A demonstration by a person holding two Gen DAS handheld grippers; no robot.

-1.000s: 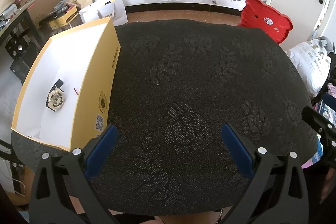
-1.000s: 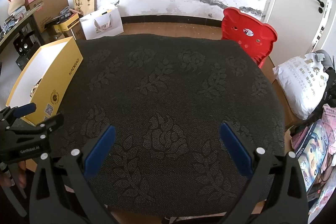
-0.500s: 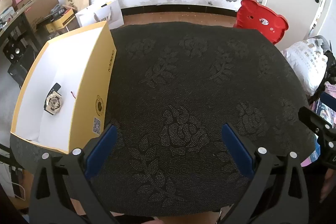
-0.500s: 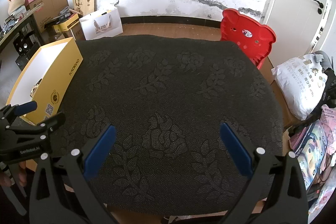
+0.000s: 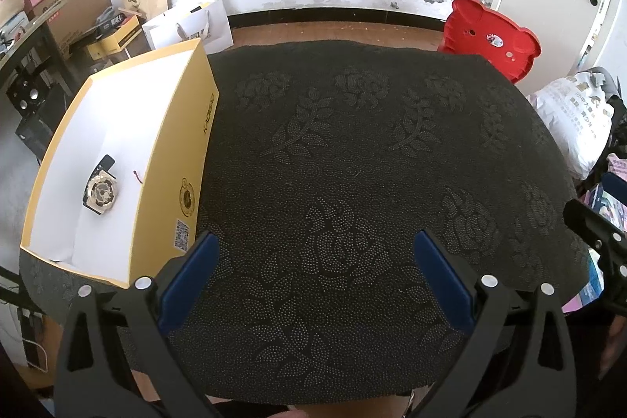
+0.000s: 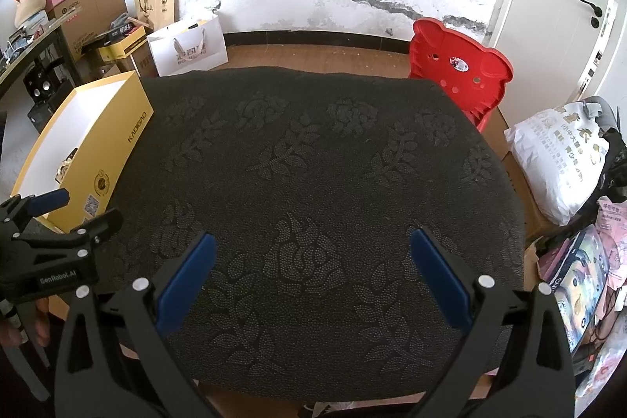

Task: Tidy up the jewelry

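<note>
Where cloth (image 5: 352,163) spreads, box (image 5: 172,183) sits.

From my right wrist view, the yellow box (image 6: 102,143) hides nearly all of the watch (image 6: 64,165) behind its near wall; I catch only a sliver. Beside that box, my left gripper (image 6: 68,208) is cut by the frame edge. In the left wrist view, a tiny red thing (image 5: 136,175) just beside the watch (image 5: 99,191) is too small to name, and the right gripper (image 5: 599,226), well away from the box (image 5: 172,159), runs off the frame.
</note>
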